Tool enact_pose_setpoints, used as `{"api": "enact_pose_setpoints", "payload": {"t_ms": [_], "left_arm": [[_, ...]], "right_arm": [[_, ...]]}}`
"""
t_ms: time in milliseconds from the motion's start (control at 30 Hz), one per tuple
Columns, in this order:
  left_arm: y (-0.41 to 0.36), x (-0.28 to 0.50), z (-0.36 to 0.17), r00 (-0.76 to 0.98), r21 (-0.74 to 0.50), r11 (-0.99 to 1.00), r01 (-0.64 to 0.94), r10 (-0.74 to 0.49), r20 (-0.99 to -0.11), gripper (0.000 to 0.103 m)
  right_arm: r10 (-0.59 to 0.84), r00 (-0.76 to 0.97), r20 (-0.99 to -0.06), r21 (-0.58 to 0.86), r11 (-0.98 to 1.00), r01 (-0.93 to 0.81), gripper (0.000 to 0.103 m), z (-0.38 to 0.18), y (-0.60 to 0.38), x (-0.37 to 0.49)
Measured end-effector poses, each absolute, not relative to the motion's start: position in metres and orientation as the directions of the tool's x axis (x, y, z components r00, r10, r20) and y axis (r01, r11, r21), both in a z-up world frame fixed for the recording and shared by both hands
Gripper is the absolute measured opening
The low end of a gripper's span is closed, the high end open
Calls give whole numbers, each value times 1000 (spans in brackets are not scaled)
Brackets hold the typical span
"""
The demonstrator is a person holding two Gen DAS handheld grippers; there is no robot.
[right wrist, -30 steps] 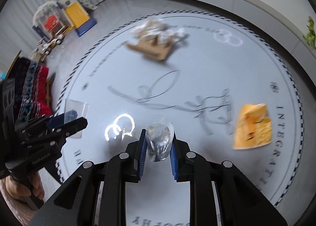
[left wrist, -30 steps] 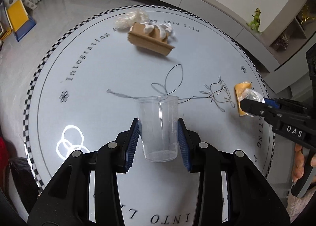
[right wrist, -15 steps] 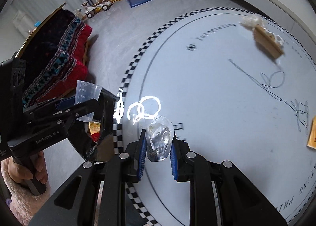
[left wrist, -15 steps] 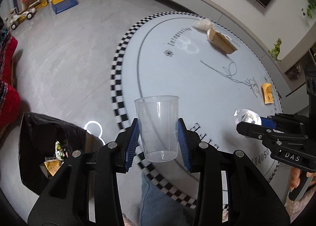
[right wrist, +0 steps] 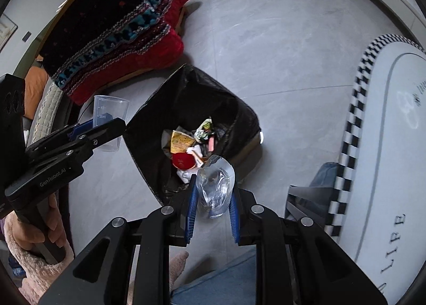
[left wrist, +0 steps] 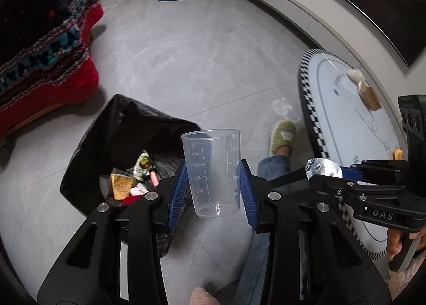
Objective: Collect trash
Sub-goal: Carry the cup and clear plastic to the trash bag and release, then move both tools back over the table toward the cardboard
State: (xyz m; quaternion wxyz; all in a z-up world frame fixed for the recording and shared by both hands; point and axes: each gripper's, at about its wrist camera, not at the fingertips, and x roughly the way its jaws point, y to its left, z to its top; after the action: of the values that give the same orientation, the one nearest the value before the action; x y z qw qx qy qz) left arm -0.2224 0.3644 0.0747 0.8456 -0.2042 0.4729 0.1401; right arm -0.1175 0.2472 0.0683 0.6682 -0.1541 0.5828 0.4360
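Delivery step: left tongs (left wrist: 214, 185) grasp the cup (left wrist: 213, 171), right tongs (right wrist: 211, 210) grasp a clear, probably plastic wrapper (right wrist: 215, 187). Next: centre over the bag (right wrist: 186, 108), lower frame, release.

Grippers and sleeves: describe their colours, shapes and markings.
Both grippers, left gripper and right gripper, are black plastic with silver bolts and ribbed blue pads on the fingers. One body reads "GenRobot.AI", the other "DAS". Fuzzy pink sleeves cover the wrists.
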Motion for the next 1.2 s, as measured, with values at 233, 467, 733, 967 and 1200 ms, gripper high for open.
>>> {"api": "enact_pose_setpoints", "payload": {"t_ms": [233,467,733,967,1200], "left_arm": [[440,-272,32,431,-218,726,-652,118,-895,38],[480,-299,15,359,-194,603,-774,166,-918,97],[471,-295,23,394,-223,616,-756,155,-906,97],[441,-274,43,433,-223,688,-691,147,-890,97],[403,-238,69,483,-227,768,-599,120,-867,97]], "right_arm": [[415,-156,-897,380,537,-753,52,35,326,-133],[419,-135,-898,377,572,-729,67,39,337,-130],[434,-122,-892,377,570,-730,67,51,319,-124],[467,-110,-877,399,582,-709,67,61,287,-114],[500,-53,-865,402,624,-671,67,79,228,-91]]}}
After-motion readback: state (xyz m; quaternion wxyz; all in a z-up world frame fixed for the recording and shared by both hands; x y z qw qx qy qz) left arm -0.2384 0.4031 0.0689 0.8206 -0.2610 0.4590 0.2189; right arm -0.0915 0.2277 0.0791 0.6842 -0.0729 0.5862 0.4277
